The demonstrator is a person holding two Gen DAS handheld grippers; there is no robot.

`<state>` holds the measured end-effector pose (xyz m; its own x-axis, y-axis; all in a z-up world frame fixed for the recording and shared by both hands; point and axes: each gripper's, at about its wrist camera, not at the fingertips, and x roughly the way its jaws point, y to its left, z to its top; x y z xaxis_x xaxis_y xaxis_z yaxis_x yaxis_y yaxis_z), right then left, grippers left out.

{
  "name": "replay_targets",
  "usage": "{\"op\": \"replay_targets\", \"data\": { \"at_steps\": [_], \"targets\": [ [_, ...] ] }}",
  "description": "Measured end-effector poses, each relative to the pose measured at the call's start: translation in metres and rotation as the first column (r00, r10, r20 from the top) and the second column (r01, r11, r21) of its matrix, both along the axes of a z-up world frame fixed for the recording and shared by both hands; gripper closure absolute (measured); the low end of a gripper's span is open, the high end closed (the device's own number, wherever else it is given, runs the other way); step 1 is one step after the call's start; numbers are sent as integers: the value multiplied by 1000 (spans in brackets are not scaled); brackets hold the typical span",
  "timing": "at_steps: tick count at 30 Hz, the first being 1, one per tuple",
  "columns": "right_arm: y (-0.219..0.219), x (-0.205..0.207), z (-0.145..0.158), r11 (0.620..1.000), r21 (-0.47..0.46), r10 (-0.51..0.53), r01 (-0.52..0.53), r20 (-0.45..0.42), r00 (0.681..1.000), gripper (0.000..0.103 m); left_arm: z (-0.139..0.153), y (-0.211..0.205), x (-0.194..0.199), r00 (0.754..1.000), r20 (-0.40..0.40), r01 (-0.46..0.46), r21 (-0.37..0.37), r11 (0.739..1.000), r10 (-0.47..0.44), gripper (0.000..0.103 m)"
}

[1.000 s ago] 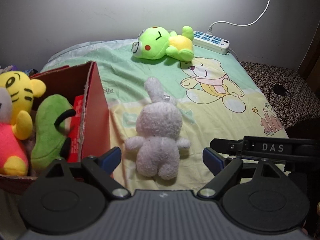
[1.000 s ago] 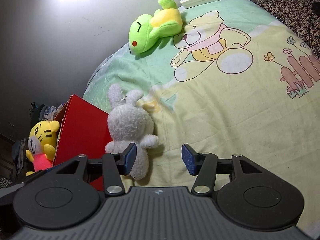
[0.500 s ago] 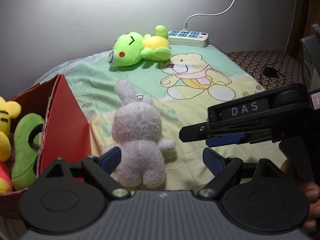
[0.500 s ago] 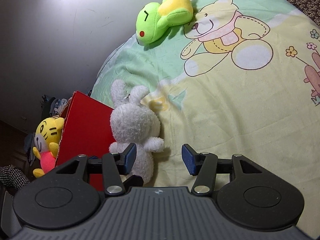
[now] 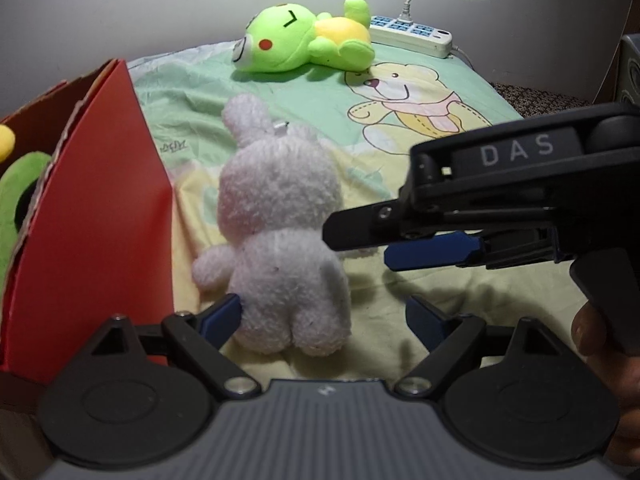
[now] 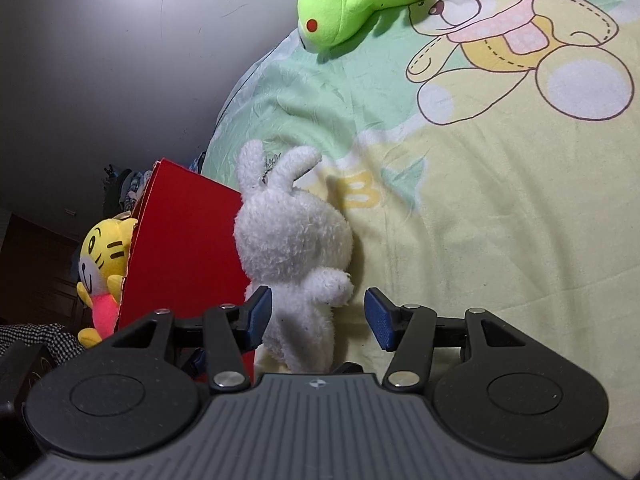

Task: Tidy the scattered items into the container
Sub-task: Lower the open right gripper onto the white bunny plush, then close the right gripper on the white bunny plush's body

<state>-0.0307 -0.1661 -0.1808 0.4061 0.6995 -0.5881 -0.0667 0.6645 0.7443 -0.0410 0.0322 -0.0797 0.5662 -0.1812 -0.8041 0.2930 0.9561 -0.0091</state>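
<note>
A white plush rabbit lies face down on the bed, right beside the red cardboard box. It also shows in the right wrist view. My left gripper is open, its jaws on either side of the rabbit's feet. My right gripper is open around the rabbit's lower body and arm; it reaches in from the right in the left wrist view. A green plush frog lies farther back on the bed. The box holds a yellow tiger plush and a green plush.
A white power strip with a cable lies at the far edge of the bed by the wall. The bedsheet has a bear print. A dark patterned surface lies to the right of the bed.
Both grippers have moved closer to the white rabbit. The right gripper has come in from the right, and its jaws now straddle the rabbit's lower body. Both stay open.
</note>
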Motion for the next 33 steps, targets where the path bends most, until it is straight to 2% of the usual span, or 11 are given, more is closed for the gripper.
{"op": "replay_targets", "data": {
  "at_steps": [4, 7, 9, 10, 18, 21, 25, 30, 33],
  "targets": [
    [10, 8, -6, 1000, 9, 28, -28, -16, 999, 48, -4, -3, 4, 1000, 7, 0, 26, 1000, 0, 15],
    [11, 11, -11, 998, 44, 37, -35, -42, 998, 48, -4, -2, 6, 1000, 0, -9, 18, 1000, 9, 15],
    [10, 11, -13, 997, 64, 47, -43, -52, 998, 57, -3, -2, 6, 1000, -3, -5, 11, 1000, 5, 15],
    [10, 11, -12, 996, 73, 56, -52, -48, 997, 67, -3, -4, 5, 1000, -3, 1, 11, 1000, -1, 15],
    [-10, -5, 0, 999, 40, 30, -29, -23, 999, 70, 4, -18, -5, 996, -25, 89, -27, 996, -90, 15],
    [-24, -16, 6, 1000, 12, 9, -9, -15, 1000, 71, 6, -28, -14, 986, -41, 162, -52, 985, -164, 15],
    [-40, -31, 10, 1000, -14, -21, 21, -19, 1000, 71, 8, -44, -28, 966, -36, 254, -41, 966, -255, 15],
    [-48, -53, 11, 999, -35, -35, 34, -39, 999, 70, 8, -44, -34, 952, -69, 292, -99, 951, -299, 15],
    [-52, -62, 9, 998, -29, -51, 50, -62, 997, 66, 11, -42, -38, 946, -70, 306, -124, 944, -316, 15]
  ]
}}
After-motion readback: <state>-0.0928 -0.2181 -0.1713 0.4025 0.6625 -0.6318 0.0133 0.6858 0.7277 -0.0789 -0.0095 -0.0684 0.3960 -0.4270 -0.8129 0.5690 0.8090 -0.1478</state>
